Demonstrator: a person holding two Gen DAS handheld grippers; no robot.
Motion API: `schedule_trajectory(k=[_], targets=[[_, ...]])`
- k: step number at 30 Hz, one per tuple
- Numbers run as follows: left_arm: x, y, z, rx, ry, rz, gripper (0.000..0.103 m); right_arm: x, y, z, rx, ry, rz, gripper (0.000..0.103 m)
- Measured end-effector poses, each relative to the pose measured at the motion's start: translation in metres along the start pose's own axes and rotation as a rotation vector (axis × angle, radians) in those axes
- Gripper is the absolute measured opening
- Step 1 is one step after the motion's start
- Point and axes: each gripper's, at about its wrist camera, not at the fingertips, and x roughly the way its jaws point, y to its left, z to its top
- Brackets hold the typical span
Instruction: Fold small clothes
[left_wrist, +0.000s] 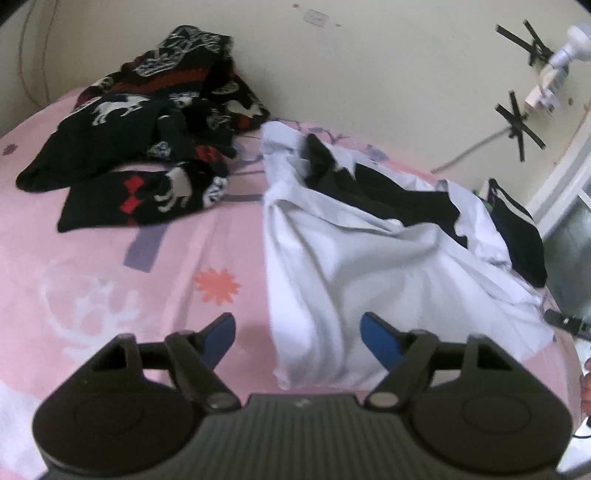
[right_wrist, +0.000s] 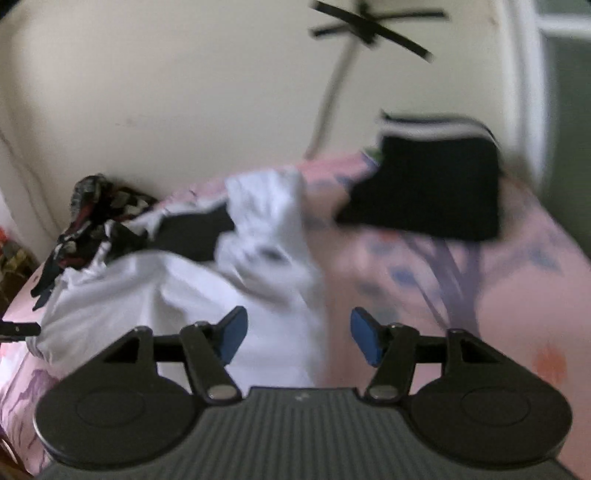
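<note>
Grippers, left gripper (left_wrist: 298, 334) and right gripper (right_wrist: 298, 334), gape empty; pinch the white garment (left_wrist: 351, 266) just ahead by its near hem corners.

The right wrist view is smeared all over: the black folded garment (right_wrist: 424, 188) at the far right has soft edges, and its striped band is a blur. The white garment (right_wrist: 207, 280) loses its folds in the streaks, and a dark piece (right_wrist: 192, 229) lies partly buried in it. The patterned dark pile (right_wrist: 92, 221) at far left is too blurred to sort. In the left wrist view, a black object (left_wrist: 565, 321) is cut off by the right edge.
</note>
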Motion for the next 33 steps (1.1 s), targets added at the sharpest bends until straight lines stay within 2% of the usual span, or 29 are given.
schedule_trajectory(k=[1,2,3,7,9,10,12,13,14,15,16,17,18,20,21,22,23,24,26,29,33], targets=[[0.000,-0.002,0.000,0.010,0.007,-0.009,0.042,0.002,-0.001,-0.004,0.015,0.016,0.021,0.046],[0.002,-0.004,0.000,0.018,0.030,-0.021,0.009,0.003,-0.002,-0.008,0.035,0.030,0.047,0.026],[0.002,-0.005,0.000,0.015,0.057,-0.028,0.008,0.005,0.000,-0.010,0.044,0.045,0.064,0.000],[-0.025,0.005,-0.006,0.024,0.076,-0.031,0.007,-0.028,0.012,-0.012,-0.002,0.018,0.054,0.000],[-0.038,0.012,-0.010,0.024,0.087,-0.009,0.008,-0.040,0.009,-0.017,-0.015,0.038,0.034,0.000],[-0.039,0.013,-0.012,0.030,0.101,0.010,0.010,-0.036,0.008,-0.019,-0.022,0.066,0.015,0.000],[-0.030,0.012,-0.015,0.064,0.130,0.071,0.026,-0.023,0.007,-0.023,-0.063,0.129,-0.019,0.000],[-0.027,0.011,-0.014,0.070,0.138,0.108,0.043,-0.023,0.007,-0.020,-0.073,0.130,-0.044,0.003],[-0.026,0.011,-0.011,0.085,0.142,0.130,0.048,-0.028,0.006,-0.011,-0.081,0.104,-0.054,0.018],[-0.031,0.009,-0.006,0.111,0.129,0.133,0.048,-0.038,0.005,-0.001,-0.084,0.057,-0.053,0.036],[-0.039,0.008,0.003,0.129,0.099,0.138,0.049,-0.049,0.006,0.011,-0.091,0.005,-0.048,0.044],[-0.047,0.005,0.016,0.141,0.050,0.155,0.055,-0.057,0.007,0.027,-0.103,-0.042,-0.041,0.055],[-0.054,0.002,0.031,0.147,-0.003,0.179,0.059,-0.062,0.009,0.044,-0.120,-0.079,-0.028,0.057],[-0.060,-0.012,0.065,0.173,-0.097,0.192,0.075,-0.058,0.018,0.082,-0.152,-0.123,0.016,0.058],[-0.058,-0.023,0.085,0.202,-0.142,0.185,0.080,-0.051,0.023,0.099,-0.161,-0.137,0.043,0.064],[-0.050,-0.036,0.104,0.236,-0.179,0.176,0.092,-0.040,0.029,0.118,-0.166,-0.151,0.075,0.071],[-0.038,-0.047,0.122,0.265,-0.196,0.161,0.099,-0.025,0.035,0.137,-0.167,-0.161,0.102,0.087],[-0.024,-0.057,0.137,0.285,-0.196,0.146,0.100,-0.004,0.039,0.153,-0.170,-0.157,0.128,0.089],[0.018,-0.074,0.169,0.300,-0.157,0.138,0.100,0.043,0.048,0.181,-0.172,-0.074,0.183,0.089],[0.094,-0.086,0.205,0.286,-0.044,0.145,0.101,0.126,0.055,0.211,-0.103,0.063,0.171,0.089],[0.183,-0.083,0.222,0.300,0.083,0.203,0.101,0.212,0.056,0.228,-0.051,0.197,0.183,0.088]])
